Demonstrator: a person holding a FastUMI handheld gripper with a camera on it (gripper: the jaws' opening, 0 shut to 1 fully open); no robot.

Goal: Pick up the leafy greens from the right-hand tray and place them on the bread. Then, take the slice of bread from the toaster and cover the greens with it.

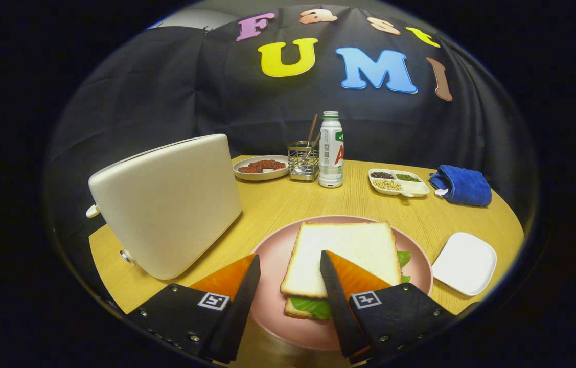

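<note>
My claw (288,273) is wide apart, gripping nothing, fingers hanging over the near rim of the round pink plate (272,255). The white square top bread slice (344,255) lies on the green leafy lettuce (313,306), which sticks out at the near edge and the right side; a second slice peeks out underneath (right finger overlaps the top slice's near corner in view, contact unclear). The cream boxy toaster (165,204) stands left of the plate. The empty white square tray (464,263) sits right of it on the yellow wooden table (277,204).
</note>
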